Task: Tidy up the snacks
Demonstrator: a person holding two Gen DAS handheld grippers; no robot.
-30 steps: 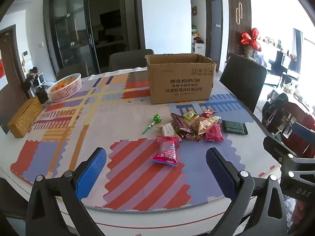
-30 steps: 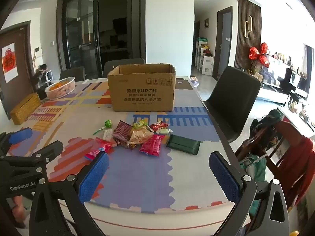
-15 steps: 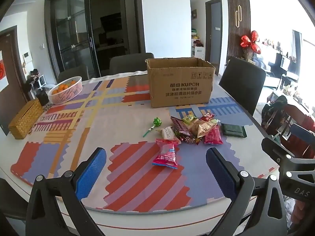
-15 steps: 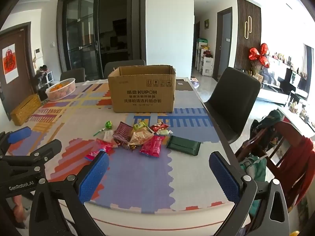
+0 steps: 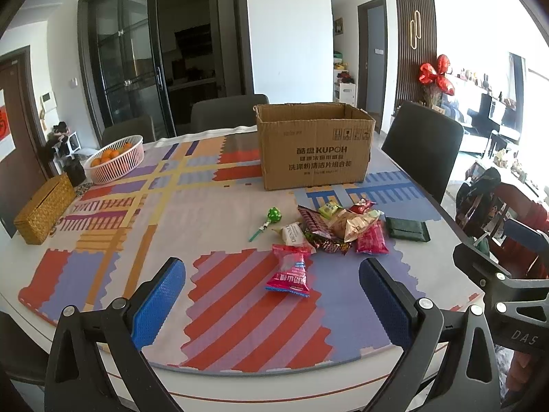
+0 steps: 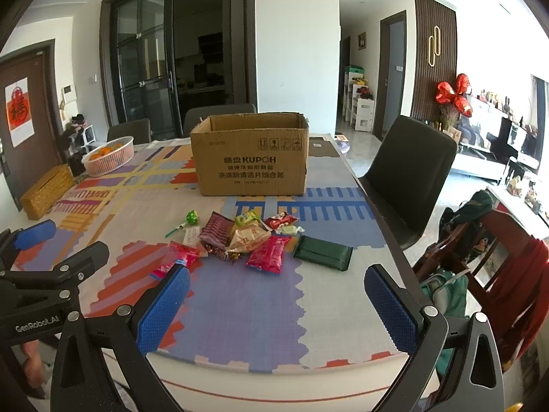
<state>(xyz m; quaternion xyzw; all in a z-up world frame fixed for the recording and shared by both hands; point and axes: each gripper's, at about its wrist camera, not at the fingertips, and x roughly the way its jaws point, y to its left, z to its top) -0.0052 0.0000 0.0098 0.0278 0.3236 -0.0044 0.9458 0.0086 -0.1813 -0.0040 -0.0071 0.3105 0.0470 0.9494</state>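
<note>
A pile of snack packets (image 5: 338,228) lies on the patterned table mat, in front of an open cardboard box (image 5: 315,149). A pink packet (image 5: 290,271) lies nearest, a green lollipop (image 5: 272,216) to the left, a dark green flat packet (image 5: 406,230) to the right. The pile (image 6: 245,237), box (image 6: 252,158) and green packet (image 6: 322,252) also show in the right wrist view. My left gripper (image 5: 271,302) is open and empty, above the near table edge. My right gripper (image 6: 278,305) is open and empty, to the right of the left one.
A white basket of oranges (image 5: 115,158) and a woven box (image 5: 44,211) stand at the far left. Dark chairs (image 5: 423,152) surround the table. A red chair with clothes (image 6: 497,257) stands at the right. The left gripper's body (image 6: 44,281) shows in the right wrist view.
Both grippers have drawn slightly up and back, so the box and snacks sit a little lower in view. Nothing on the table has moved.
</note>
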